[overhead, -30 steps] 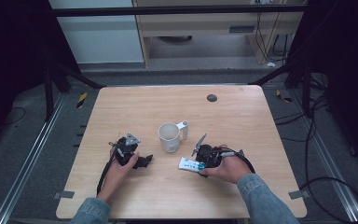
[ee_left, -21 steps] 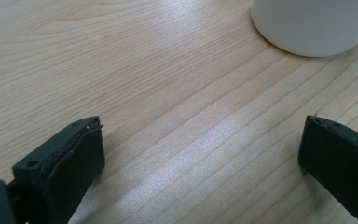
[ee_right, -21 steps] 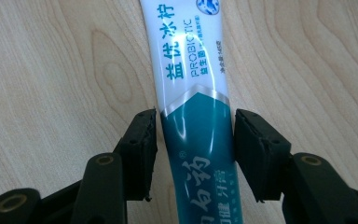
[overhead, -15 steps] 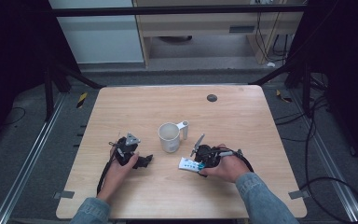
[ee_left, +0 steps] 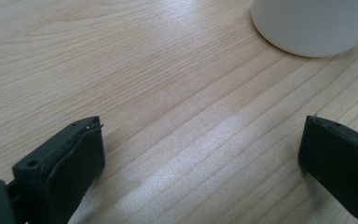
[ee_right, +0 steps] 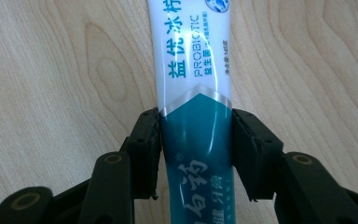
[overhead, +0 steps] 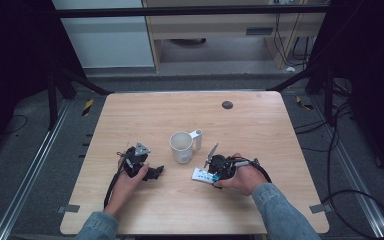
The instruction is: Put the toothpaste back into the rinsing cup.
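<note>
item: my right gripper [ee_right: 196,154], jaws just closing, pads now pressed on both sides of the toothpaste tube [ee_right: 193,93] at its teal end. tube lies flat on the table [overhead: 260,125], near right of centre, just right of the white mug [overhead: 181,146].
item: my left gripper [ee_left: 200,163], jaws spread wide over bare wood, nothing between them; rests near left of the mug.
risk: the tube looks soft and glossy; i judge a hard squeeze could buckle it or force paste toward the cap, a light one could let it slide out on lifting.
obstacle: the mug, close by on the tube's left; a swing that way may knock it.
</note>
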`<state>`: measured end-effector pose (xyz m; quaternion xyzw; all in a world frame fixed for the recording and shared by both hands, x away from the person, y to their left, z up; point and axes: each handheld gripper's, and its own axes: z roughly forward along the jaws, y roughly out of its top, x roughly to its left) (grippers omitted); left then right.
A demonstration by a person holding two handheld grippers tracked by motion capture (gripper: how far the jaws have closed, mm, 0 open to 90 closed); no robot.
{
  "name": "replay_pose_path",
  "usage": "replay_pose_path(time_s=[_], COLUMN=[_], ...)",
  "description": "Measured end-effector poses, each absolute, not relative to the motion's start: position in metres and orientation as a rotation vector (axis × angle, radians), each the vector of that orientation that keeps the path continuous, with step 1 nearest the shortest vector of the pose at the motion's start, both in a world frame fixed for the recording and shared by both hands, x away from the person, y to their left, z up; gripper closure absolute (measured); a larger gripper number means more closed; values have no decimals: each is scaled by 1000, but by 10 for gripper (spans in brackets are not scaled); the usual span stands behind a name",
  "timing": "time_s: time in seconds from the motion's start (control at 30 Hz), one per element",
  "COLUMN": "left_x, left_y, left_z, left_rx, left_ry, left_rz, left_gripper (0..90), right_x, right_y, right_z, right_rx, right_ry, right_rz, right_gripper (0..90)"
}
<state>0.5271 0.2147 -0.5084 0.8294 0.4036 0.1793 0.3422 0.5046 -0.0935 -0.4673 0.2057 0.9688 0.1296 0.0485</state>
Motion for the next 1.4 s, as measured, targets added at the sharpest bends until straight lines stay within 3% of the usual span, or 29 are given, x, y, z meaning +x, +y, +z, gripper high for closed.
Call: replay_pose_path(time_s=[0.3,0.53,1.4], left_x=[527,527,527], left_y=[215,215,215], left_z=[-508,-508,-508], left_rx=[2157,2158,2157], left_ry=[1049,1048,1049], left_rz=[466,466,467], left_gripper=[0,0,0], right_x=[504,505,507], right_y=[-92,-97,-125], right_z=[-466,-461,-439], right_rx=[589,621,810], right_ry=[2957,2950,2860], right_rz=[367,400,607], right_gripper=[615,735,769])
